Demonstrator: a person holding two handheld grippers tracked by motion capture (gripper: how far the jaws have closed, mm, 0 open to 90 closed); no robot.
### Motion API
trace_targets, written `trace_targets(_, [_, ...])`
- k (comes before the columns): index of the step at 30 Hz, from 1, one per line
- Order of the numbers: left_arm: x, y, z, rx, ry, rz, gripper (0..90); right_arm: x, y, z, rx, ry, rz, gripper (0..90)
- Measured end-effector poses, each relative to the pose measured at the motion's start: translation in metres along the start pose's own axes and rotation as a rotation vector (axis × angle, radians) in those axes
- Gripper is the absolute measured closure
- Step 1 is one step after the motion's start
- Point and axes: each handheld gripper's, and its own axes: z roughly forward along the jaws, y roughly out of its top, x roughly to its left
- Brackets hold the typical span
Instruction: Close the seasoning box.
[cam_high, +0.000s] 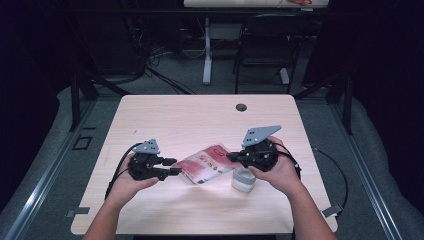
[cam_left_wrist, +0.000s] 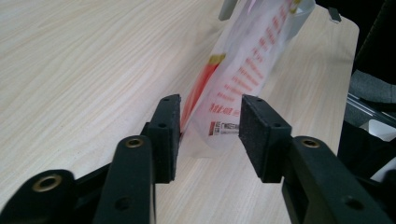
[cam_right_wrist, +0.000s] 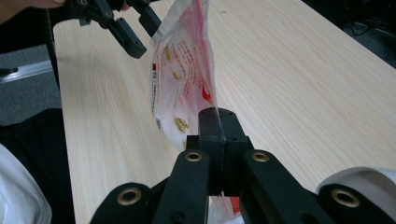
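A pale wooden table carries the scene, with a small dark round hole near its far edge. Over its middle, a red-and-white plastic bag stretches between the two grippers, lifted partly off the wood. The right gripper has its jaws pressed together on the bag's right edge, the thin film pinched between the pads, as the right gripper view makes plain. The left gripper sits at the bag's opposite end with its jaws parted moderately; the bag's corner lies in the gap, near one pad but not clamped. A small white-and-grey roll of tape rests just beside the right hand
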Motion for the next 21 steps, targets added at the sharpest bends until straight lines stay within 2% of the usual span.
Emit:
trace_targets(5, [-0.001,-0.001,0.006,0.038,0.016,0.024,72.2,0.003,0.005,0.006,0.027,-0.006,-0.019,90.0])
trace_targets(7, [-0.001,-0.003,0.009,0.04,0.012,0.015,75.8,0.004,0.007,0.008,0.03,-0.002,-0.02,90.0])
trace_targets(11, [0.002,-0.007,0.012,0.064,0.022,0.012,77.3,0.007,0.014,0.013,0.032,0.005,-0.029,90.0])
trace_targets(21, [0.004,-0.012,0.013,0.066,0.029,-0.002,78.7,0.011,0.023,0.022,0.012,0.018,-0.027,90.0])
